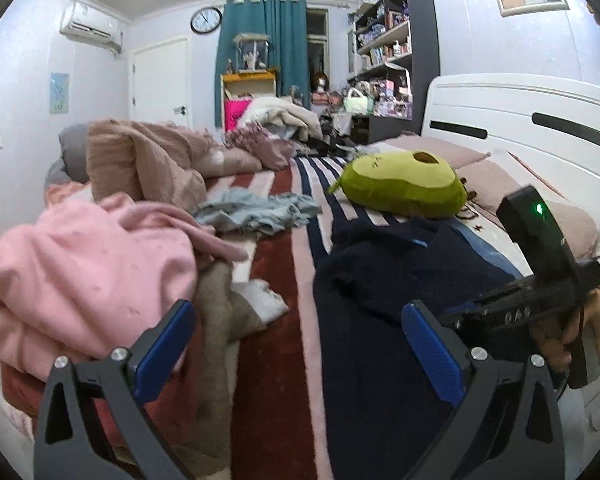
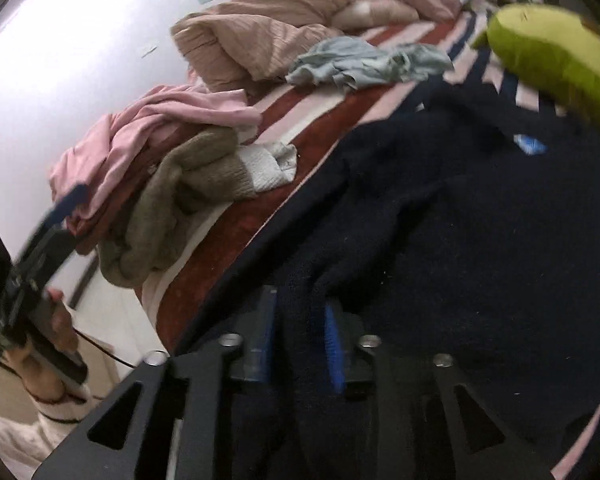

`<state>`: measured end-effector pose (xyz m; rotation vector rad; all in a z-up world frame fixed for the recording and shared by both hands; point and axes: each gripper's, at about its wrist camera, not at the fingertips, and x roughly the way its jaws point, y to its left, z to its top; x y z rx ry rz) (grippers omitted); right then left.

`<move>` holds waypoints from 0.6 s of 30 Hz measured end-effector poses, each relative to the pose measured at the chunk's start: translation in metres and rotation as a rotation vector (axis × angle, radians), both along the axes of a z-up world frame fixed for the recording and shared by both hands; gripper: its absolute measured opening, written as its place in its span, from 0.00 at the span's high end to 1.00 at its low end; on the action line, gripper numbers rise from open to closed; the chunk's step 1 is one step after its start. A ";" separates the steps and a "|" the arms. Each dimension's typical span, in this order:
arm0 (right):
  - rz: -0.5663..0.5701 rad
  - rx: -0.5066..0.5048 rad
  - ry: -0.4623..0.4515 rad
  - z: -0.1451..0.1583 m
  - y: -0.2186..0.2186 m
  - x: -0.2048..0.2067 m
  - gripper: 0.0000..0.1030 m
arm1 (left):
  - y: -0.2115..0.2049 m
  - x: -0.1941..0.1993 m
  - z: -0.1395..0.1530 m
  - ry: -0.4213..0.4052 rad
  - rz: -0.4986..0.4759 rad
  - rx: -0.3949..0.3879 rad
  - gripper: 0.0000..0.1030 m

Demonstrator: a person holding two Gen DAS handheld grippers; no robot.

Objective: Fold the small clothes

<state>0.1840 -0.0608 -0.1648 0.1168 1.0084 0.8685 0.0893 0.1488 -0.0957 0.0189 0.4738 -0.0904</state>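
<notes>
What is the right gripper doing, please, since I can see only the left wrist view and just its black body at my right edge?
Observer: The right gripper is shut on a fold of the navy garment.
Operator: Thank you. Is my left gripper holding anything?
Observer: No; the right wrist view shows the left gripper in the air beside the pink garment, apart from the navy one.
Operator: Does the navy garment carry any marking?
Observer: Yes, a small blue label near the green avocado plush.
</notes>
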 end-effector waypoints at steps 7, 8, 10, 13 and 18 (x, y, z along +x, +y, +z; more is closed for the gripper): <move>-0.039 0.087 -0.110 0.056 -0.062 -0.033 0.51 | -0.031 0.010 -0.011 0.069 -0.146 -0.066 0.01; -0.058 0.091 -0.126 0.062 -0.072 -0.037 0.51 | -0.038 0.012 -0.013 0.081 -0.171 -0.076 0.01; -0.110 0.076 -0.171 0.074 -0.099 -0.050 0.49 | -0.058 0.015 -0.017 0.104 -0.216 -0.073 0.01; -0.166 0.005 -0.209 0.074 -0.130 -0.062 0.40 | -0.084 0.016 -0.022 0.123 -0.258 -0.048 0.01; -0.160 -0.026 -0.131 0.034 -0.152 -0.078 0.37 | -0.107 0.013 -0.020 0.119 -0.261 -0.038 0.01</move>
